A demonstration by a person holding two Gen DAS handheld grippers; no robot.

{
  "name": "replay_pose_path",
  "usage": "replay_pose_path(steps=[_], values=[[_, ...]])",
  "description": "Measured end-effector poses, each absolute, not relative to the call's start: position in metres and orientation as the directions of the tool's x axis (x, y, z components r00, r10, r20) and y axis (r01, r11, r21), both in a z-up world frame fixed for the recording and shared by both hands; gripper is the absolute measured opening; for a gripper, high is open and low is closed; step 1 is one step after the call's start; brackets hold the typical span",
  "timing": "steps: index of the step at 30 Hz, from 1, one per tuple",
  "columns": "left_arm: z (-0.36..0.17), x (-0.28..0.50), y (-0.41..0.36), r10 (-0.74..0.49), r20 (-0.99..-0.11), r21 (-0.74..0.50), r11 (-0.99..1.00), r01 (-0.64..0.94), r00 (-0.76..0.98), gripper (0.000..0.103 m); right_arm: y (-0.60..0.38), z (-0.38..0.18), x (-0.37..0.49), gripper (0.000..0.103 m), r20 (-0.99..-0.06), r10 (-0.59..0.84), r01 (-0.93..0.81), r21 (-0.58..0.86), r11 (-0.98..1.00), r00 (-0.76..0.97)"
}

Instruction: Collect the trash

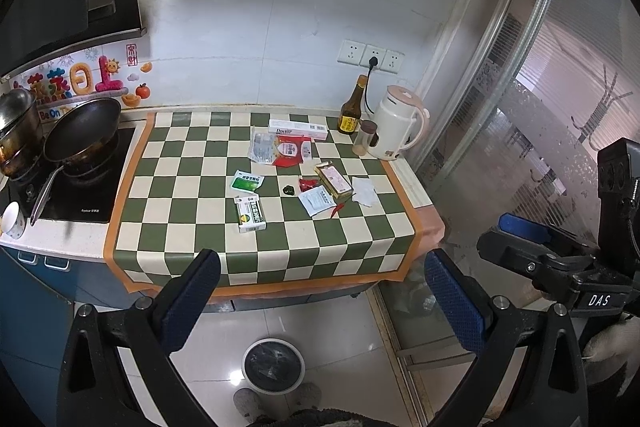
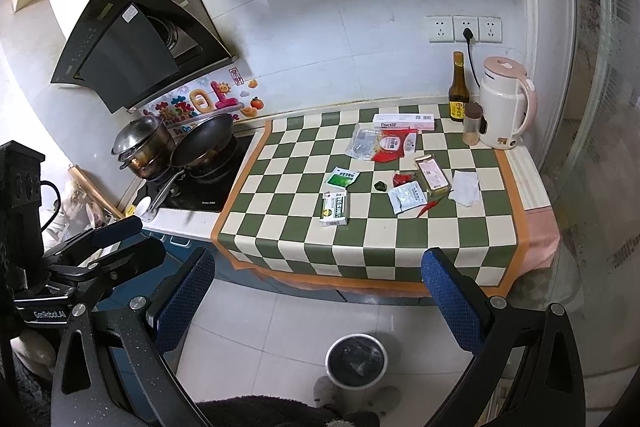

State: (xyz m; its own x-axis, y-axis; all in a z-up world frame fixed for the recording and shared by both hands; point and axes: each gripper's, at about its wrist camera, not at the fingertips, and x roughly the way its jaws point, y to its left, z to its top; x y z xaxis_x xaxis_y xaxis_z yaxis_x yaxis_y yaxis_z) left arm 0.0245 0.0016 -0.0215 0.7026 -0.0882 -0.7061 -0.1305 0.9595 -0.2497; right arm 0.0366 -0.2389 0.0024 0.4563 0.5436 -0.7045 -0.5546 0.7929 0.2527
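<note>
Trash lies on the checkered counter cloth (image 1: 280,227): a green-white medicine box (image 1: 250,214), a green sachet (image 1: 248,182), a red pouch (image 1: 290,150), a clear wrapper (image 1: 262,145), a white sachet (image 1: 317,201), a gold-edged pack (image 1: 334,179), a crumpled tissue (image 1: 364,191) and a long white box (image 1: 298,128). A round bin (image 1: 274,365) with a dark liner stands on the floor below the counter; it also shows in the right wrist view (image 2: 356,361). My left gripper (image 1: 320,303) and right gripper (image 2: 320,301) are both open and empty, held back from the counter above the floor.
A stove (image 1: 80,187) with a frying pan (image 1: 82,131) and a steel pot (image 1: 16,131) is on the left. A brown bottle (image 1: 352,107), a spice jar (image 1: 366,138) and a white kettle (image 1: 398,123) stand at the back right. A glass door (image 1: 540,107) is to the right.
</note>
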Motion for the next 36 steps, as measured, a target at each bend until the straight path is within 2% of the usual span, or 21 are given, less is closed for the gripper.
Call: replay_pose_path(steps=[18,20,25,27,29,33,34,36], values=[[-0.032,0.015,-0.004,-0.113,-0.717,-0.258,0.960,-0.111,0.688,0.103,-0.239,-0.004,0.034,0.103,-0.712,0.538,-0.539,0.262,0.800,0.452],[-0.038,0.022,-0.003,-0.059,-0.733,-0.208,0.968,-0.140,0.678,0.103,-0.237,-0.007,0.032,0.103,-0.717,0.532,-0.525,0.269,0.808,0.451],[-0.068,0.064,0.005,0.275,-0.726,0.097,0.948,-0.302,0.630,0.103,-0.234,-0.024,0.044,0.103,-0.736,0.444,-0.403,0.252,0.880,0.511],[-0.089,0.092,0.016,0.310,-0.751,0.125,0.933,-0.336,0.583,0.103,-0.233,-0.036,0.064,0.103,-0.751,0.390,-0.344,0.229,0.911,0.533],[-0.113,0.120,0.035,0.297,-0.797,0.106,0.926,-0.362,0.526,0.103,-0.233,-0.052,0.098,0.103,-0.775,0.330,-0.289,0.198,0.937,0.539],[-0.175,0.186,0.068,0.192,-0.896,0.002,0.904,-0.428,0.401,0.103,-0.237,-0.097,0.176,0.103,-0.827,0.271,-0.223,0.181,0.958,0.493],[-0.191,0.202,0.074,0.172,-0.912,-0.014,0.893,-0.449,0.371,0.103,-0.239,-0.109,0.199,0.101,-0.837,0.267,-0.218,0.181,0.959,0.478],[-0.219,0.230,0.082,0.134,-0.937,-0.039,0.878,-0.477,0.324,0.103,-0.237,-0.137,0.249,0.089,-0.855,0.255,-0.208,0.177,0.962,0.452]])
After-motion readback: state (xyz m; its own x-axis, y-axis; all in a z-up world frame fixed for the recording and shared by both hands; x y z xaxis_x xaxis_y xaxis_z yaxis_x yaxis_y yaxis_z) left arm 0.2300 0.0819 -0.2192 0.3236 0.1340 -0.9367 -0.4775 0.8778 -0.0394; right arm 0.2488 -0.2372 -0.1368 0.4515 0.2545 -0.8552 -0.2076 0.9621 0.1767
